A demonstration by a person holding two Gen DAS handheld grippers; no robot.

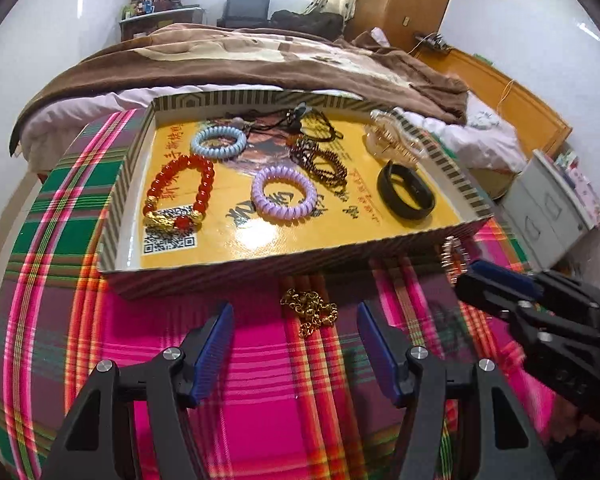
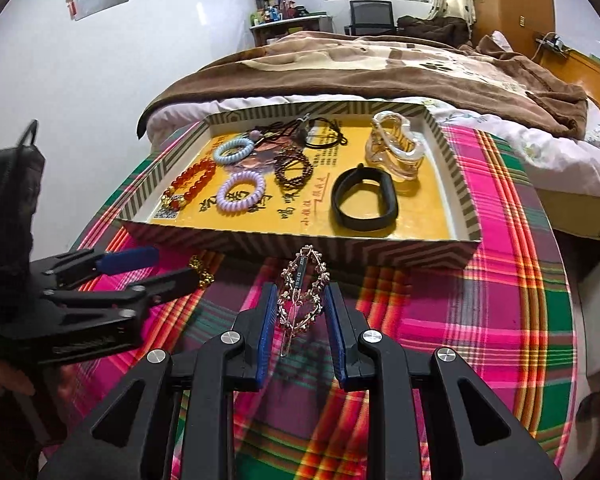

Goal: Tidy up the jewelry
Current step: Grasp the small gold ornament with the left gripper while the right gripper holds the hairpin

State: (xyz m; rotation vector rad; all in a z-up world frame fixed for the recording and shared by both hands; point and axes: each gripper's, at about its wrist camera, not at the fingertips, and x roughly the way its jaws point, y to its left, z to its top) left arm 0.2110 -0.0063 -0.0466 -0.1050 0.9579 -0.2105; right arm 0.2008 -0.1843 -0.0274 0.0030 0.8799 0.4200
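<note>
Jewelry already gathered lies in the tray (image 2: 466,216): a red bracelet (image 2: 188,186), two coil ties (image 2: 241,192), a dark bead string (image 2: 294,172), a black band (image 2: 364,200) and a clear claw clip (image 2: 396,148), spread apart so each can be picked out. Two pieces remain on the plaid cloth (image 2: 480,300), just in front of the tray's near wall. The right gripper (image 2: 300,312) has its jaws closed on the hairpin (image 2: 304,292), pads pressing its ornate sides, the pin pointing toward the tray, apparently so it can be carried over the wall. The left gripper (image 1: 296,320) hangs over the gold chain (image 1: 310,310) with jaws open, one pad on each side and neither touching it, likely lined up to pinch the heap from both sides. The chain sits bunched, so a central pinch should catch most links.
</note>
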